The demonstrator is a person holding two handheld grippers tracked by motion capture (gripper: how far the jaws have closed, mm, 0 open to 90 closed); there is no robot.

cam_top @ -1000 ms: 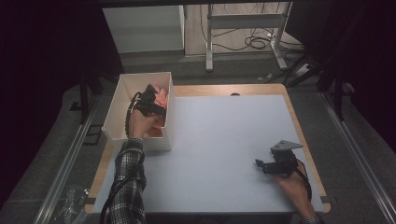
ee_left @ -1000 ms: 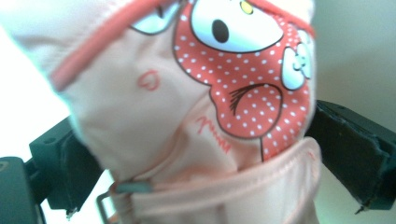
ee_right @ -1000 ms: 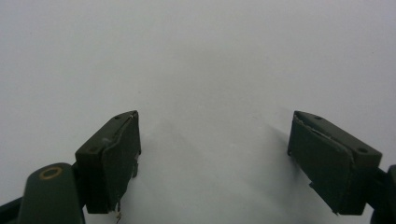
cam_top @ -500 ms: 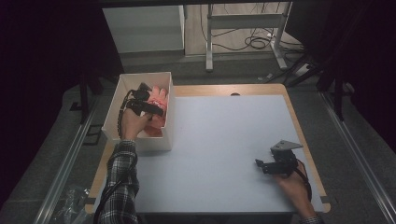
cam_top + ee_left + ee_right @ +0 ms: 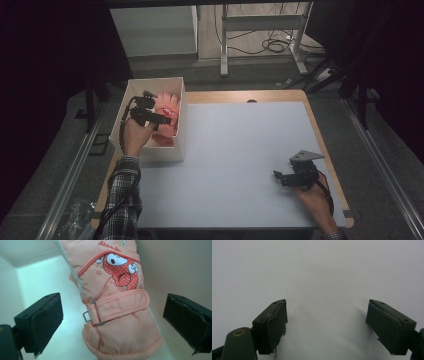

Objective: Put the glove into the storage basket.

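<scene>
A pink padded glove (image 5: 117,302) with a red cartoon patch and a wrist strap lies in a white box (image 5: 131,95) at the table's left edge, where it shows as a pink heap (image 5: 167,112). My left gripper (image 5: 162,120) hangs over the box, open, its jaws wide on either side of the glove's cuff without touching it (image 5: 112,327). My right gripper (image 5: 278,176) rests low over the white table top (image 5: 240,145) near the front right corner, open, with nothing between its jaws (image 5: 327,325).
The white table top has a wooden border (image 5: 320,130). Behind the table stand a white cabinet (image 5: 155,32) and a metal frame (image 5: 260,25) with cables on the floor. A rail (image 5: 75,165) runs along the left side.
My left gripper has moved left and deeper over the box toward the glove. The right gripper has stayed where it was.
</scene>
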